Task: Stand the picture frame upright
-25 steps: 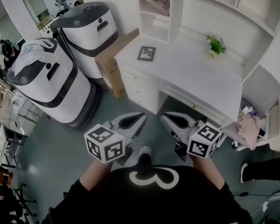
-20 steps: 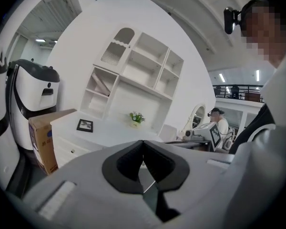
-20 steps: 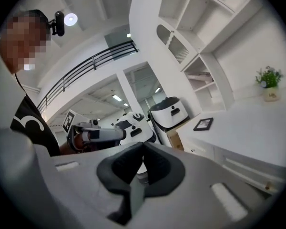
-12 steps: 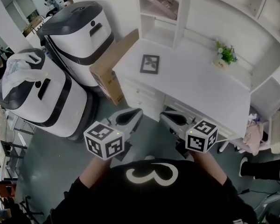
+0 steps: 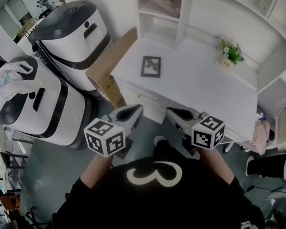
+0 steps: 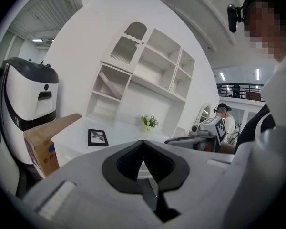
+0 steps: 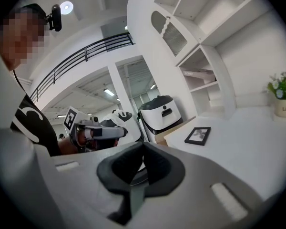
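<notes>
A small black picture frame [image 5: 150,66] lies flat on the white desk [image 5: 200,87], near its left end; it also shows in the left gripper view [image 6: 98,137] and the right gripper view [image 7: 198,135]. My left gripper [image 5: 136,110] is shut and empty, held in front of the desk's drawers, short of the frame. My right gripper [image 5: 173,111] is shut too, with nothing in it, beside the left one near the desk's front edge. In the gripper views both pairs of pads meet, left gripper [image 6: 143,147] and right gripper [image 7: 143,148].
A potted plant [image 5: 228,53] stands at the desk's back right. White shelves [image 5: 158,13] rise behind the desk. A cardboard box [image 5: 109,70] leans at the desk's left side, next to two large white-and-black machines [image 5: 71,32]. A grey chair [image 5: 276,99] is at the right.
The desk and frame have come nearer in the head view, and both grippers have moved forward toward the desk's front edge. Both stay shut.
</notes>
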The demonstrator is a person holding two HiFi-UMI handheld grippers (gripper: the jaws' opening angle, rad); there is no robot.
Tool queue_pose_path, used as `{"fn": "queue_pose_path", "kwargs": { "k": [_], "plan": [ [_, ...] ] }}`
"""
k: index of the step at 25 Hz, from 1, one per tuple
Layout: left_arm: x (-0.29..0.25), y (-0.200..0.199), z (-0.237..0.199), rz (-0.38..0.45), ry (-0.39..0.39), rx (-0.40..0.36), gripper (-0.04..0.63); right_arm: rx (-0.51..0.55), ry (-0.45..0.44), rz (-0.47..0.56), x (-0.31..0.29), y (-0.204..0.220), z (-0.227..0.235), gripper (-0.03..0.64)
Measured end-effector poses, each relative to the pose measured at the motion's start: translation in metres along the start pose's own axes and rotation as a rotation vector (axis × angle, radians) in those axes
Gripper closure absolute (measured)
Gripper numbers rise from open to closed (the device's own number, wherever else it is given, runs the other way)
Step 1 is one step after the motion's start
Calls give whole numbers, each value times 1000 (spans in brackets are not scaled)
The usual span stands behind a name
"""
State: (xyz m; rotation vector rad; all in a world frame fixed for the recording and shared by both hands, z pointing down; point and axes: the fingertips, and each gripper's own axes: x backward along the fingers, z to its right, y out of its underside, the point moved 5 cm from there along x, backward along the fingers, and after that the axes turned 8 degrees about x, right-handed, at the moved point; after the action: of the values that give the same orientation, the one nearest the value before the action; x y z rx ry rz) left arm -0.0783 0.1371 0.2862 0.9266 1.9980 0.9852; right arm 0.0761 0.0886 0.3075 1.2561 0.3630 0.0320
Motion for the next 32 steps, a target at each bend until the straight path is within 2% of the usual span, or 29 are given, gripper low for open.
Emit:
{"fn": "queue_pose_path", "kwargs": {
  "k": [7, 21, 23, 25, 32],
  "plan": [
    [-31, -13, -41, -10, -42, 22, 584, 0, -20, -25, -37, -7, 45, 614],
    [-161, -55, -177, -192, -101, 68, 580, -51, 14, -137, -147, -26, 203, 614],
    [-178, -58, -195, -224, -108, 74, 550, -57, 18, -160, -159, -24, 222, 613],
    [-193, -59, -212, -256, -111, 84, 485, -60, 21, -189, -171, -20, 240, 550],
    [-233, -56, -261, -361, -139, 103, 448, -62, 71, -293, -200, -2, 291, 508]
  ]
}}
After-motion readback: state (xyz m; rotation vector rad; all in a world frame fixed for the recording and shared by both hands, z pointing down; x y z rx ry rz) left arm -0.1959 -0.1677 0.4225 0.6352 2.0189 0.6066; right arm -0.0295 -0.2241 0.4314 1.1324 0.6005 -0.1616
